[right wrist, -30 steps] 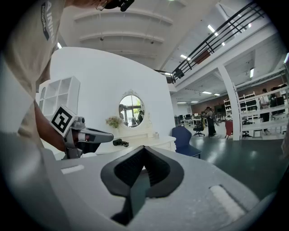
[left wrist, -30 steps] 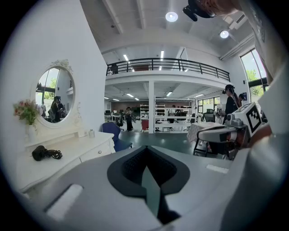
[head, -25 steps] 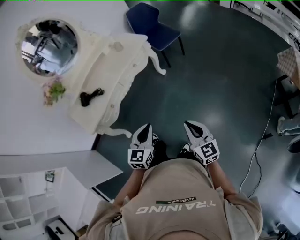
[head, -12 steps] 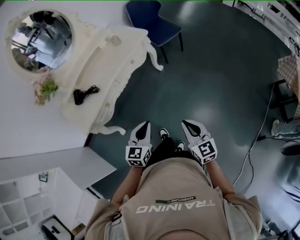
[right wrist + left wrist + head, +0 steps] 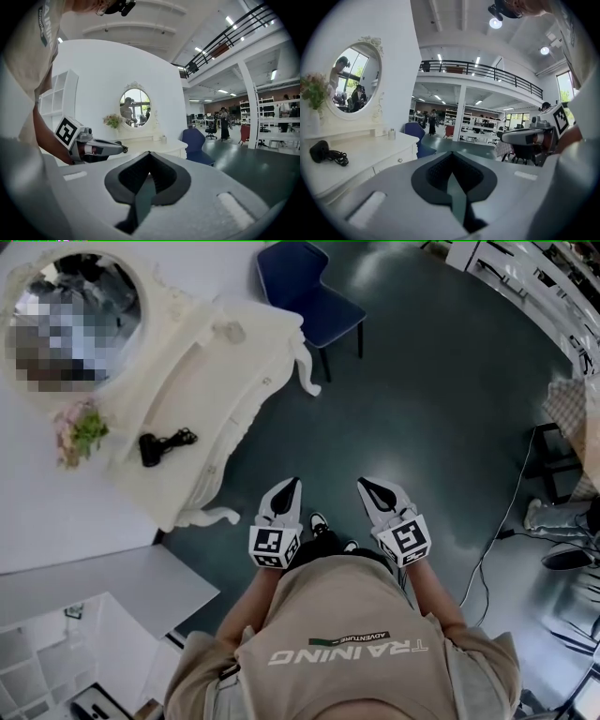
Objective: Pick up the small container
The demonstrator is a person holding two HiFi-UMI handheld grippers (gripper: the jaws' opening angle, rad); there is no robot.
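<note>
- The left gripper is held out in front of the person, above the dark floor. In its own view the jaws are seen pressed together, with nothing between them.
- The right gripper is carried beside it, a little apart and at about the same height. Its jaws are likewise closed to a thin slit, and nothing is gripped.
- The small container (a pale, capped pot, too small for further detail) is found upright on top of the cream dressing table. It is placed near the end by the blue chair, well apart from both grippers.
- A black hair dryer with its cord is laid on the same tabletop, nearer the other end.
- A bunch of flowers is set just beside the round mirror.
- The table is placed against a white wall, to the left of the grippers in the head view.
- A cable is trailed across the floor at the right.
</note>
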